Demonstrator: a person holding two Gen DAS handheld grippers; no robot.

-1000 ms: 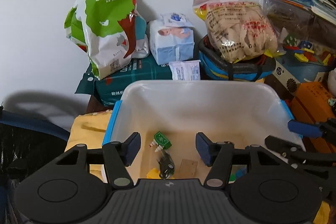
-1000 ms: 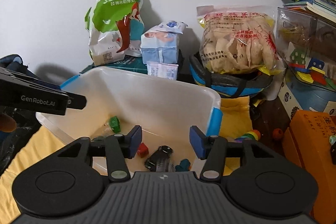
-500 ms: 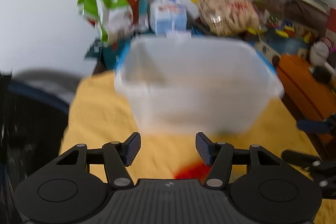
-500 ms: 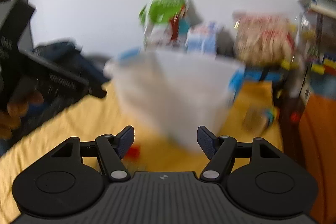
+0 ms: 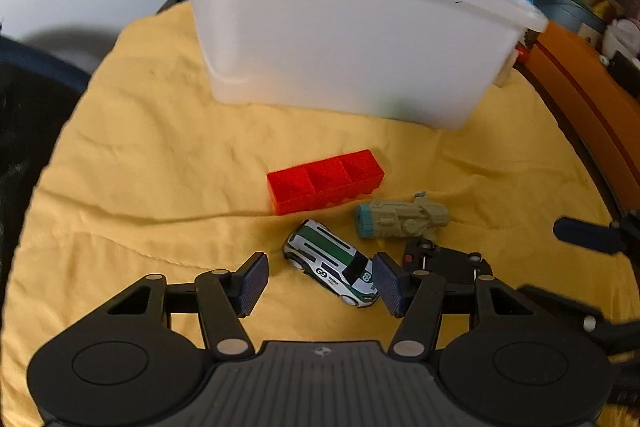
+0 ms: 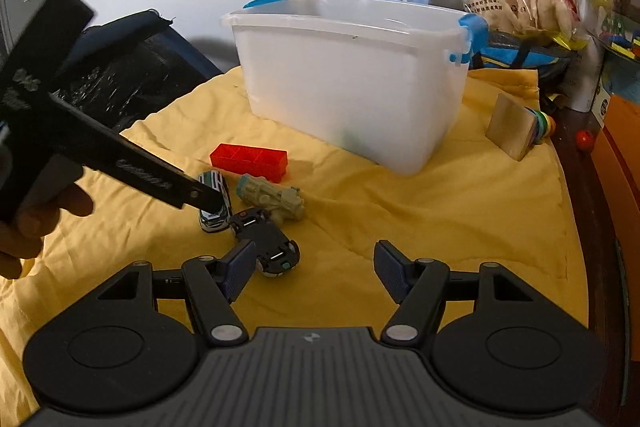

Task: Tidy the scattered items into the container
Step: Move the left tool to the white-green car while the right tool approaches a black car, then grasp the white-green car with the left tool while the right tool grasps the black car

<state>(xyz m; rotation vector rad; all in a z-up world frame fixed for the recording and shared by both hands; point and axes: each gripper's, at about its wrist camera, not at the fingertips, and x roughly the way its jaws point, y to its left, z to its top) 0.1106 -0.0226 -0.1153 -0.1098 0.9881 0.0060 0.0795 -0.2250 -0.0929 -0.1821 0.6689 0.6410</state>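
Left tongs are hanging open over the yellow cloth, and the white and green toy race car is sitting right in the gap, closer to the right-hand pad, with neither pad touching it as far as I can see. The car's long axis is running diagonally, upper left to lower right in the left wrist view, with the numbered end pointing toward the lower right.

Just above it in that view, the red translucent three-cell building brick is lying lengthwise across the frame, tilting slightly up to the right. To the right of the car, the tan toy cannon with the teal end is lying roughly sideways, teal end pointing left. A black toy car flipped on its roof is lying right behind the right-hand pad.

Right tongs are standing apart too, gripping nothing; only bare cloth is showing between the pads. The flipped black car is sitting just beside the left-hand pad, outside the gap, in the lower middle of the right wrist view.

The translucent white plastic storage bin with blue clips is standing upright behind all of this in the upper middle of both views, well apart from the toys. A wooden block is leaning to the bin's right.
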